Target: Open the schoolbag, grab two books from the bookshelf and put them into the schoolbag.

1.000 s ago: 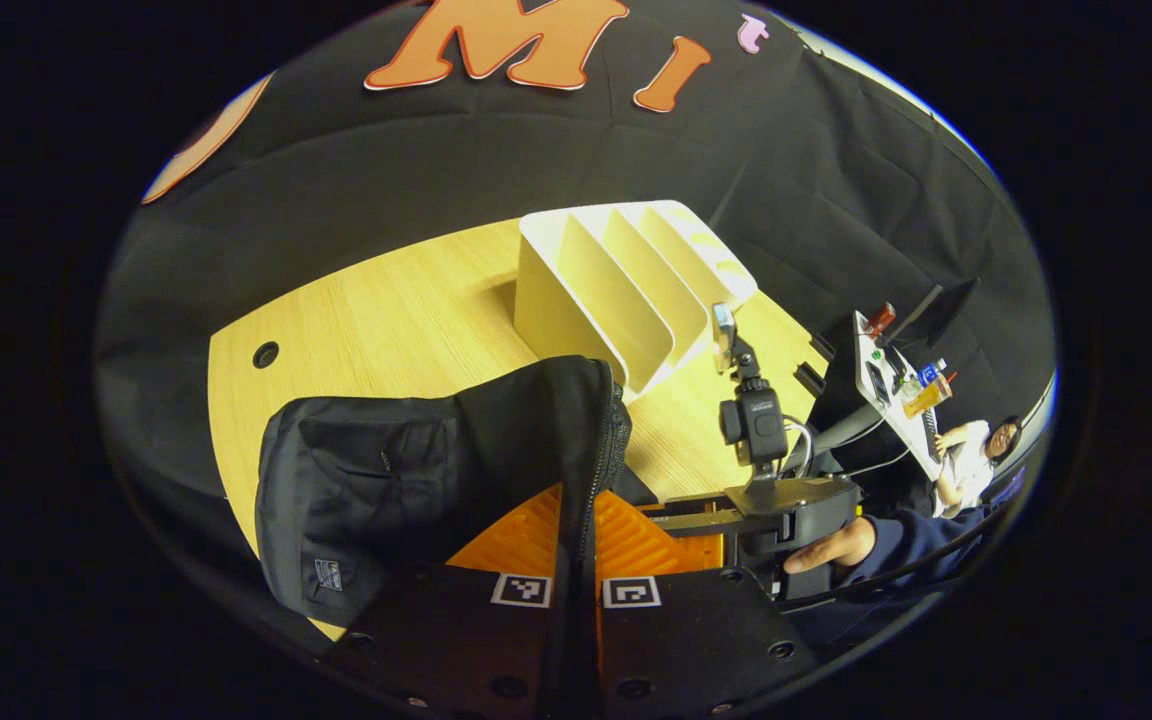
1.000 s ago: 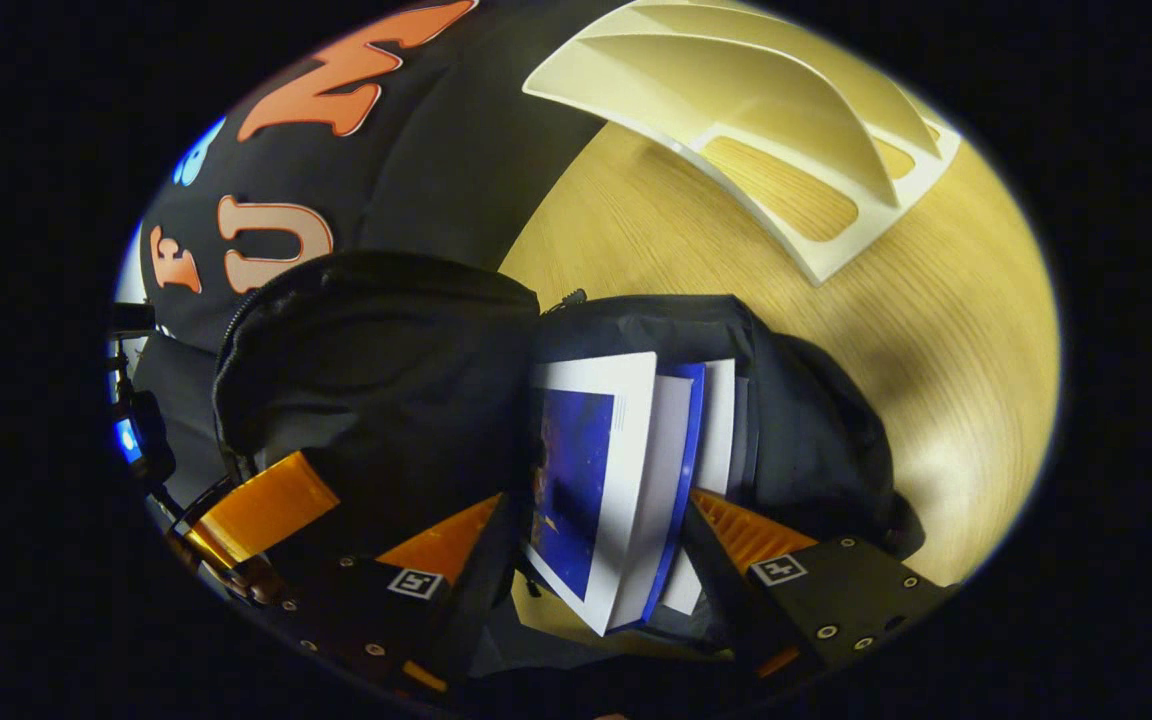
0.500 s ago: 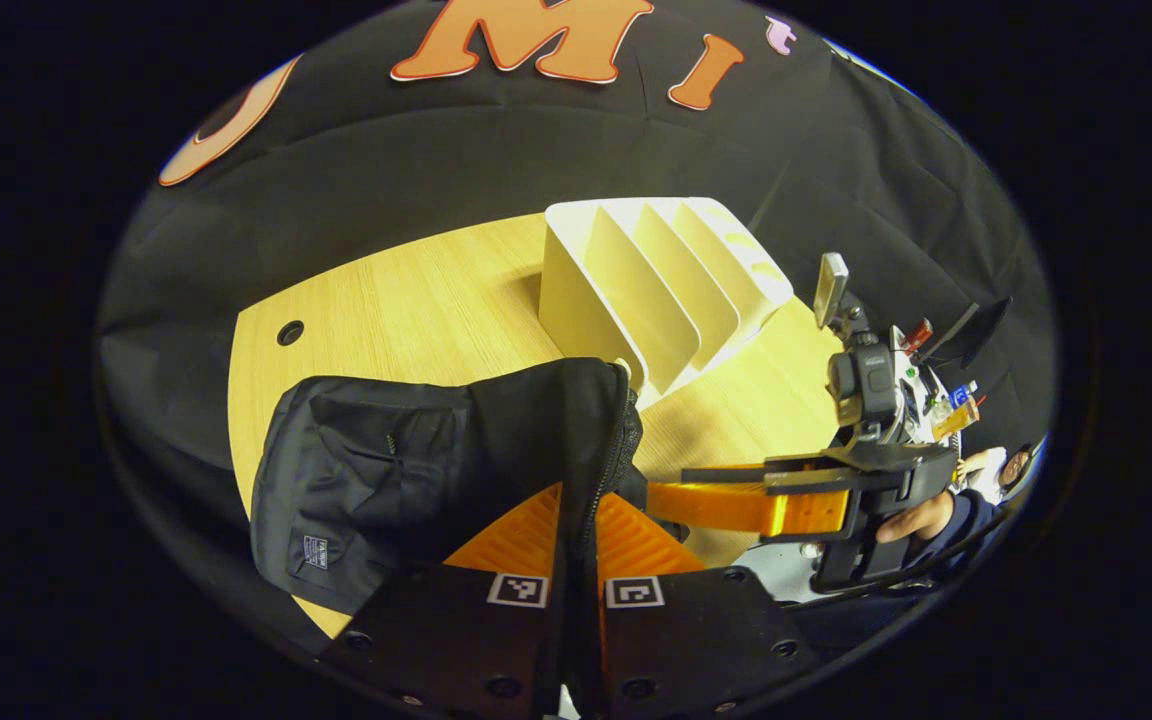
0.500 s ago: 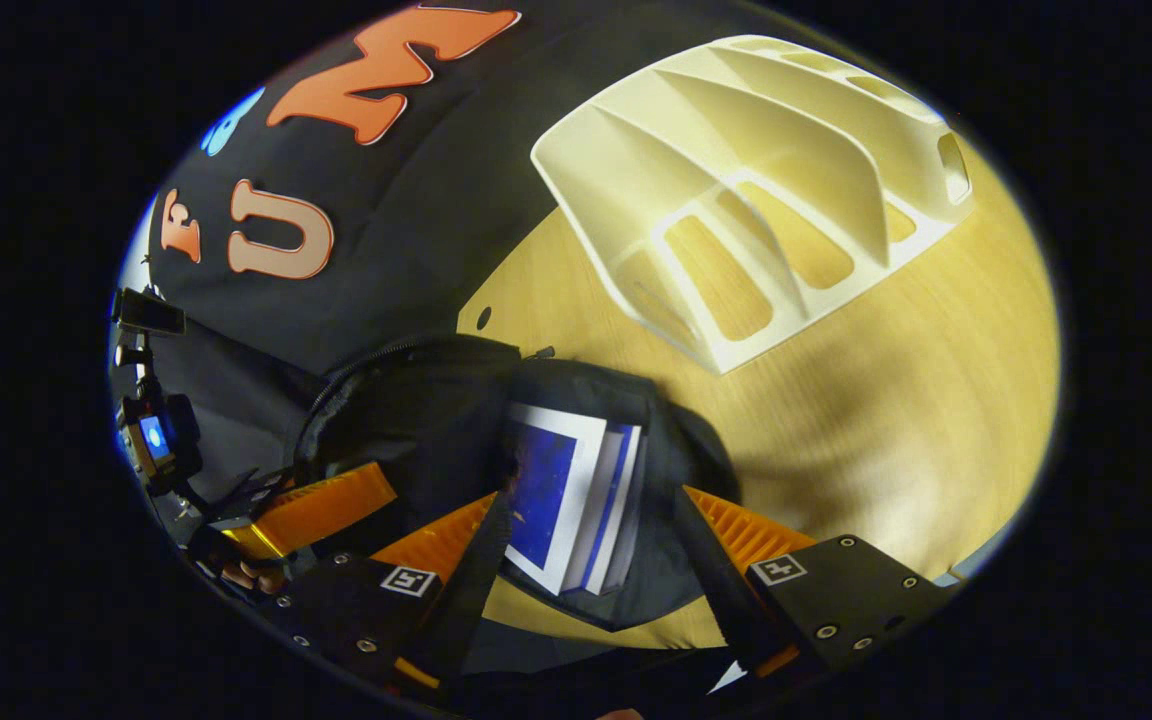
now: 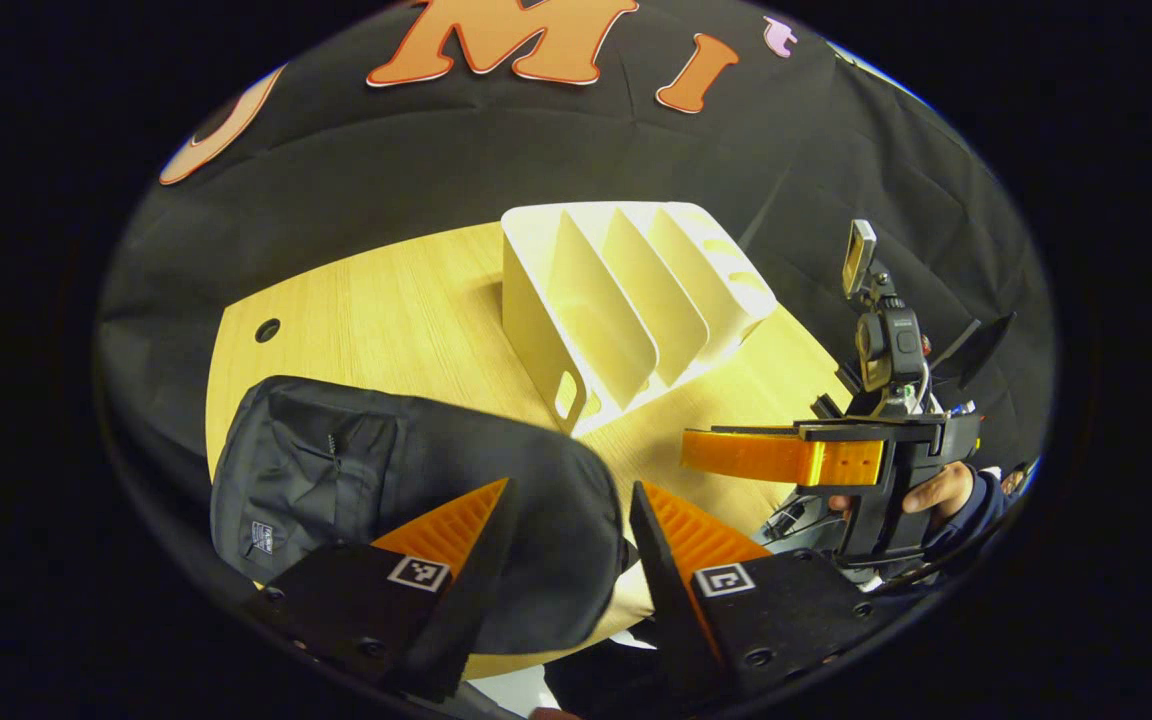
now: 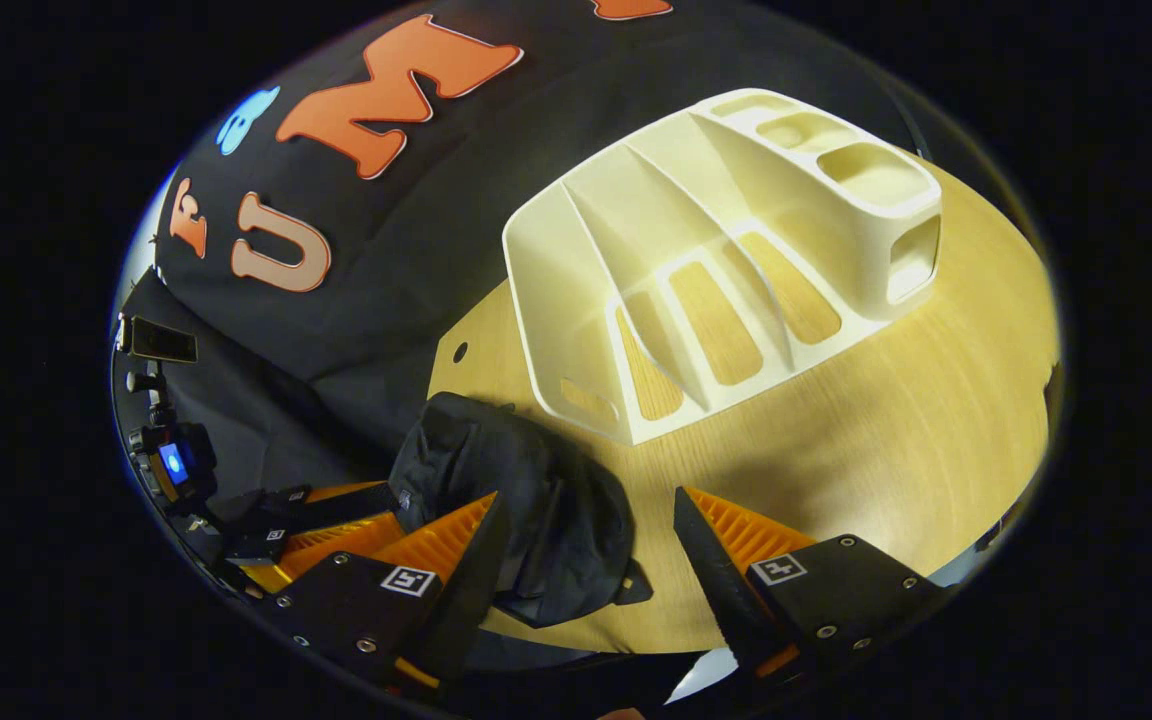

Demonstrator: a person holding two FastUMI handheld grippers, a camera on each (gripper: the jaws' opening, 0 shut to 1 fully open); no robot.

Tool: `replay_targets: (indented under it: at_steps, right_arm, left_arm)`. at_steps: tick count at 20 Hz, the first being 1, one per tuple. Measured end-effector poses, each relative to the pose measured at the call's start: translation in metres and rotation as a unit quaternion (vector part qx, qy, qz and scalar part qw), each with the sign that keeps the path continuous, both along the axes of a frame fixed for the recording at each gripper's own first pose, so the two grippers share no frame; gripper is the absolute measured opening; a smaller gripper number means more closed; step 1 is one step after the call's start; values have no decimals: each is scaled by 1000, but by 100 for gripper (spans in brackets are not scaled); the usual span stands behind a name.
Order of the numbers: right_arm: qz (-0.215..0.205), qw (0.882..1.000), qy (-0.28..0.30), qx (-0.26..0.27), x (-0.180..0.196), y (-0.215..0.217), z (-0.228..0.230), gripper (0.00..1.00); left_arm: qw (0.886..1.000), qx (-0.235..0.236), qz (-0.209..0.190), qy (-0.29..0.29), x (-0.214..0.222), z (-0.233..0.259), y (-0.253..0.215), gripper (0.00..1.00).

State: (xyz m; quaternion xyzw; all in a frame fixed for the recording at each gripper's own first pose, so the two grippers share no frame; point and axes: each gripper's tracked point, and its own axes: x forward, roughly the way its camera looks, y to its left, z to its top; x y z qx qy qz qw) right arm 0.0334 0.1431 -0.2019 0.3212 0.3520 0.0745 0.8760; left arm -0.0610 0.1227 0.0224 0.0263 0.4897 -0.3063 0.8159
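- On the wooden table (image 5: 406,310), the black schoolbag (image 5: 386,480) lies slumped, just in front of the white bookshelf (image 5: 616,300).
- Left gripper (image 5: 568,530) hovers above it, fingers spread wide, gripping nothing.
- Right gripper (image 6: 586,545) likewise gapes wide, nothing between its fingers.

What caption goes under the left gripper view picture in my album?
Open tool above a black schoolbag beside an empty white bookshelf on a wooden table.

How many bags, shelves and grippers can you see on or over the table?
Schoolbags: 1, the black schoolbag
Bookshelves: 1, the white bookshelf
Grippers: 2, the left gripper and the right gripper, both with fingers apart
Total: 4
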Motion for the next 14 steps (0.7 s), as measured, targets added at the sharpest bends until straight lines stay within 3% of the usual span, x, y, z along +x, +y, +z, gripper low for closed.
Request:
replay_targets:
  at_steps: [3, 4, 9, 14]
  right_arm:
    - [-3, 999, -26, -37, -3, -26, 17, 98]
    - [-3, 998, -37, -50, -6, -35, 25, 98]
    - [-22, 987, -97, -125, -13, -79, 74, 98]
    - [-33, 968, -172, -179, -29, -112, 134, 98]
  left_arm:
    - [999, 0, 23, -31, 0, 11, -21, 95]
    - [998, 1, 33, -52, 6, 17, -28, 97]
    - [988, -18, 79, -135, 6, 52, -55, 99]
    - [964, -33, 115, -236, -21, 98, -62, 98]
